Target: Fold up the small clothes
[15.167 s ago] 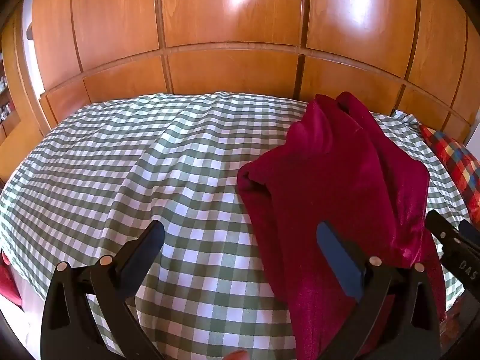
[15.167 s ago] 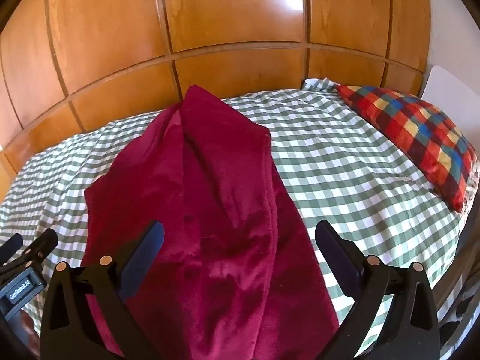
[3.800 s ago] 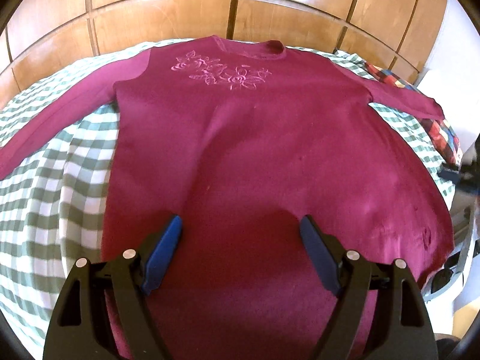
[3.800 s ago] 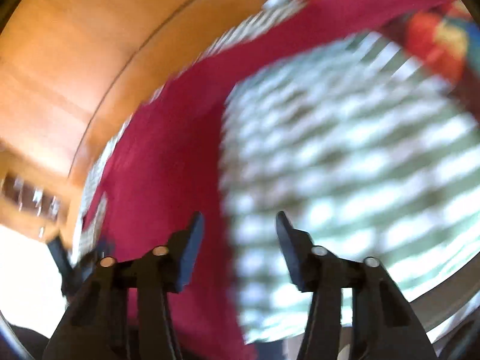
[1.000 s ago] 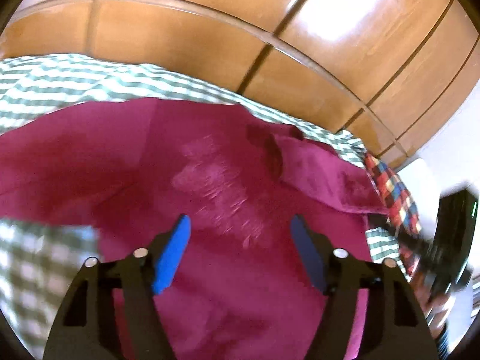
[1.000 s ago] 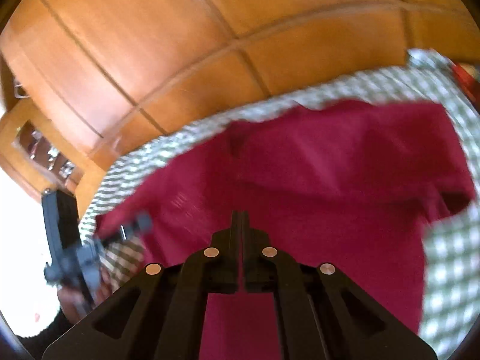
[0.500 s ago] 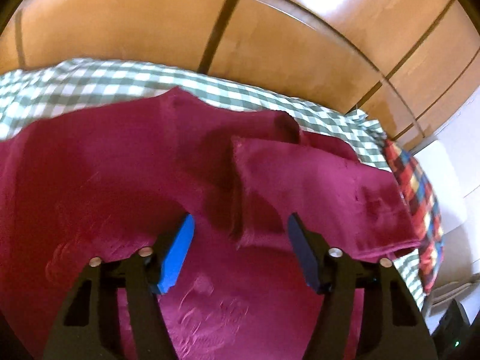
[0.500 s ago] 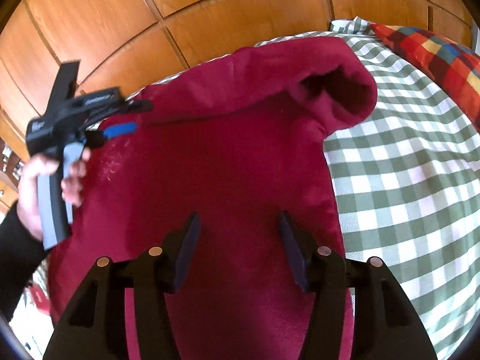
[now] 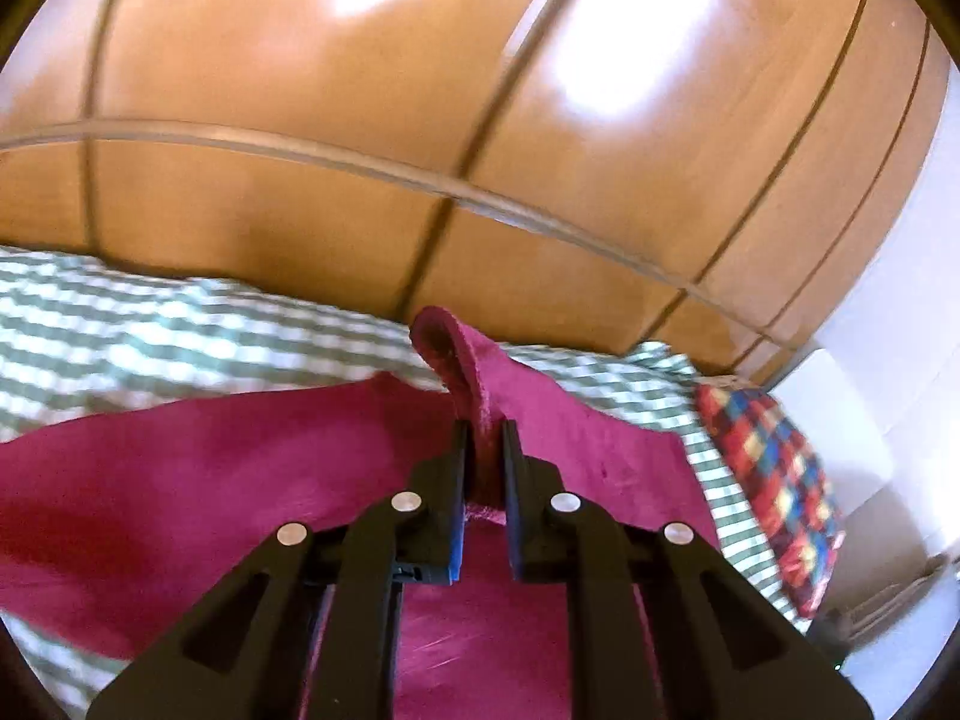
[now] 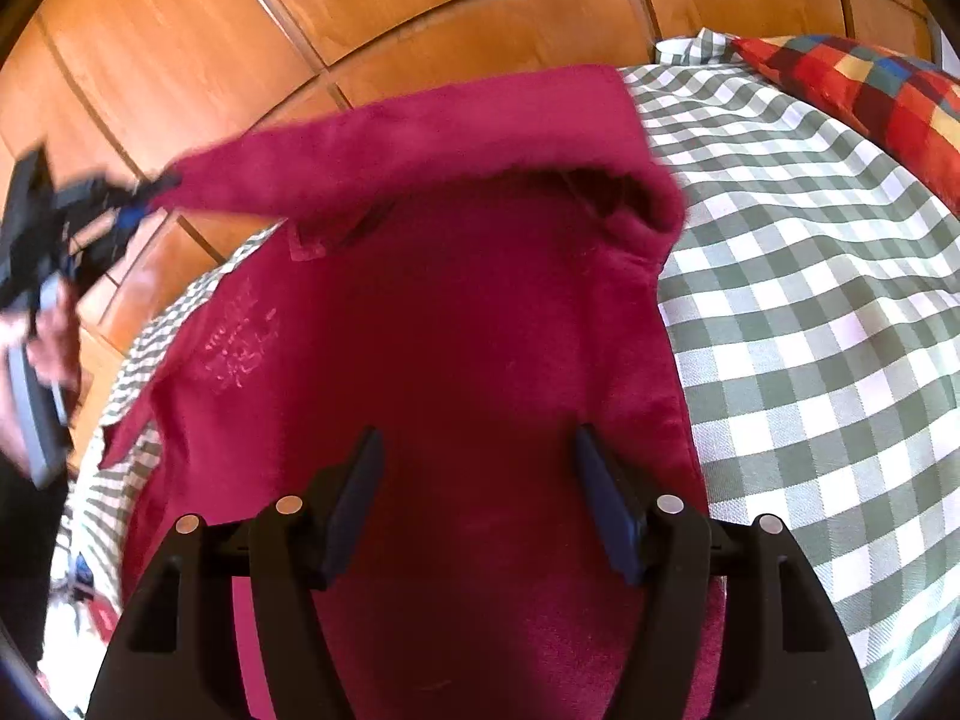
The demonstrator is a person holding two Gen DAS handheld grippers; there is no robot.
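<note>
- Left tool [image 9: 483, 462]: clamped on the sleeve end [image 9: 474, 384] of a crimson sweater [image 10: 456, 360], lifting it.
- Right tool [image 10: 477, 495]: jaws opening, empty, over the sweater's body.
- Sweater: spread on checked bed [image 10: 810, 330].

Bedroom: checked bedspread [image 10: 810, 312], wooden wardrobe [image 9: 420, 120]

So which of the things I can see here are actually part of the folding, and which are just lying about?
Part of the job:
- crimson sweater
- its sleeve, pinched and lifted by the left gripper
- right gripper, jaws opening, nothing between them
- checked bedspread, the folding surface

Just lying about:
- multicoloured checked pillow
- wooden panelled wall
</note>
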